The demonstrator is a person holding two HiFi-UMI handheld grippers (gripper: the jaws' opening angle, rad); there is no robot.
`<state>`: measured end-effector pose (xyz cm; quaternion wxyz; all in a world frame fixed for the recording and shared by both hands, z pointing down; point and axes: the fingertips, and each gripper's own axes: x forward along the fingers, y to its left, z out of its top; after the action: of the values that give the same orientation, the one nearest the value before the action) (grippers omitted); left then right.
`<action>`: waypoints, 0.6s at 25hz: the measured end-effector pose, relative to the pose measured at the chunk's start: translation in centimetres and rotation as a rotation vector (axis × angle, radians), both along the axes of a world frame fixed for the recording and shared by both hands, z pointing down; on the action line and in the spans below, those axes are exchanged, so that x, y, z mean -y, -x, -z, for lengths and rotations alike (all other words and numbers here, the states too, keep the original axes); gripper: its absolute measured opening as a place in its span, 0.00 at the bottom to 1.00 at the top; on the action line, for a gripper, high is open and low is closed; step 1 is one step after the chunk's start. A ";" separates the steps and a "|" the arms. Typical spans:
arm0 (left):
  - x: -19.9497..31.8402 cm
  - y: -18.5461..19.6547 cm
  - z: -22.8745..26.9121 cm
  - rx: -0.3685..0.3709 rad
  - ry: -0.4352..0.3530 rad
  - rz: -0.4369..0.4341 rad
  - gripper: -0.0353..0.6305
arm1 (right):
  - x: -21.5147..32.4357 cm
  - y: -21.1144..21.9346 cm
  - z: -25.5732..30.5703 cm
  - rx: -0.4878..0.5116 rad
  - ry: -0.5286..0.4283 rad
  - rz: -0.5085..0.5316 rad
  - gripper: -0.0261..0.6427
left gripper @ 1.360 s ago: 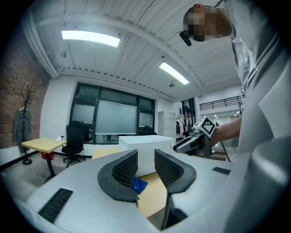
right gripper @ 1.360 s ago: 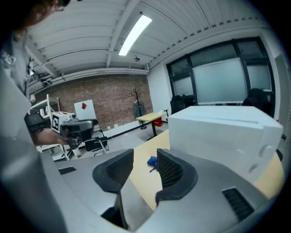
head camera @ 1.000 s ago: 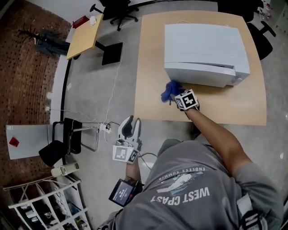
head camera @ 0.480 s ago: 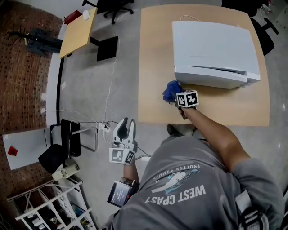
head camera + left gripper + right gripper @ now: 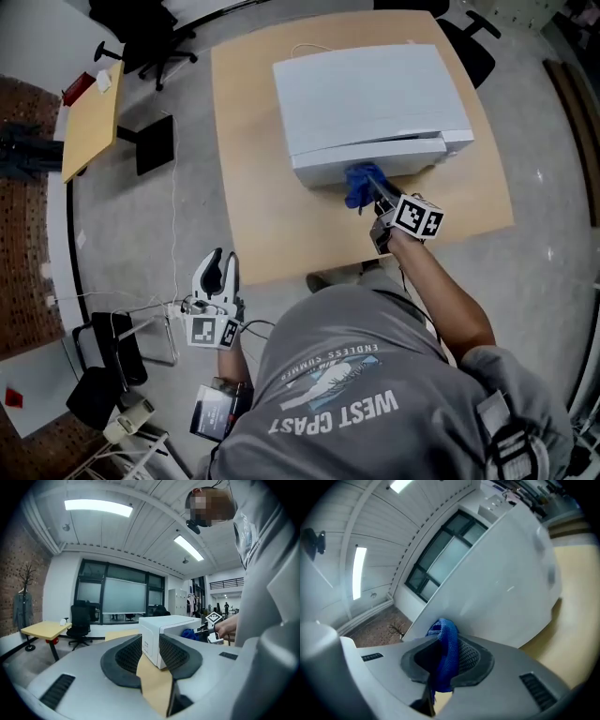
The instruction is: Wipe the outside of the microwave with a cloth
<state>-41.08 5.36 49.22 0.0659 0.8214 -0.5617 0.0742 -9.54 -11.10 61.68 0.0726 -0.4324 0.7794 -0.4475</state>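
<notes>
Microwave (image 5: 370, 94) sits on the table (image 5: 253, 216), its long axis running across the head view and its front face turned toward the person. Just before that face (near its middle) the right gripper (image 5: 378, 197) has just closed its jaws on the blue cloth (image 5: 360, 181), which touches the white wall. The left gripper (image 5: 216, 265) hangs well apart, jaws parted and empty.

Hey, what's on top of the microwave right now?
Nothing shows on top of the microwave; its white top is bare. The blue cloth is down at its front side. The table surface beneath it is covered.
</notes>
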 end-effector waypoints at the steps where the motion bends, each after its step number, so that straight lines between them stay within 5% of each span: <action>1: -0.1 -0.3 -0.1 0.000 0.007 -0.006 0.25 | 0.1 -2.9 0.2 -0.017 -0.003 -0.042 0.13; 5: 0.0 -1.6 0.0 -0.019 0.024 -0.007 0.25 | 0.8 -13.4 1.6 -0.100 -0.004 -0.218 0.13; 8: -0.3 -1.4 0.8 -0.015 0.034 0.018 0.25 | 1.3 -15.3 1.4 -0.091 0.041 -0.283 0.13; 10: -0.5 -1.0 1.0 -0.018 0.033 0.040 0.25 | 1.5 -12.3 0.6 -0.088 0.086 -0.233 0.13; 15: -1.1 -3.1 -1.6 -0.047 0.033 0.065 0.25 | -0.7 4.2 -3.6 -0.014 0.160 0.160 0.13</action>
<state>-37.99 6.44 50.81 0.0952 0.8029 -0.5852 0.0621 -13.69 -10.41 65.25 -0.0033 -0.3762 0.7738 -0.5096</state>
